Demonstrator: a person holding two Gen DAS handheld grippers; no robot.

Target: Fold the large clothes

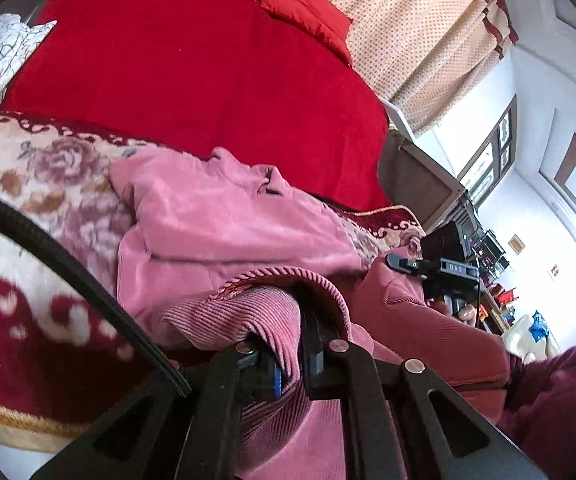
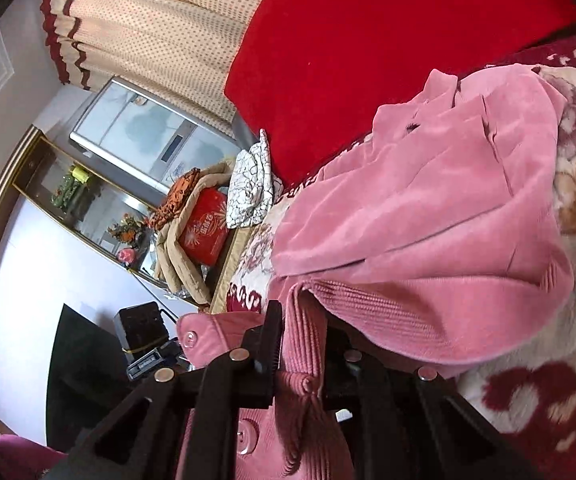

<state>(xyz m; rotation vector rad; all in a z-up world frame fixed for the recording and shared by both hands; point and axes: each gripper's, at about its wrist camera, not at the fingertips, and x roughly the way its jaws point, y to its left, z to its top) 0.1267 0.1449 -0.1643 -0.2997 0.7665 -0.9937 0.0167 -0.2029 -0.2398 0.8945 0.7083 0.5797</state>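
Bedroom, floral blanket (image 1: 27, 184) on the bed: a pink corduroy jacket (image 1: 215, 220) mid-fold.

Nearest, the left gripper (image 1: 288, 356) was clamped on a ribbed edge and the right gripper (image 2: 304, 344) was pinched on the buttoned edge. Beyond, the jacket's body lay on the blanket, before a red cover (image 1: 191, 72). It looked soft, thick, rather heavy; hems seemed the best hold.

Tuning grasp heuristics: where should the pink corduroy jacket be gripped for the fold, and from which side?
Grip the pink corduroy jacket along its near ribbed edge, coming in from the near side of the bed. That edge is lifted off the floral blanket, and the left gripper and right gripper each pinch it there, spread apart.
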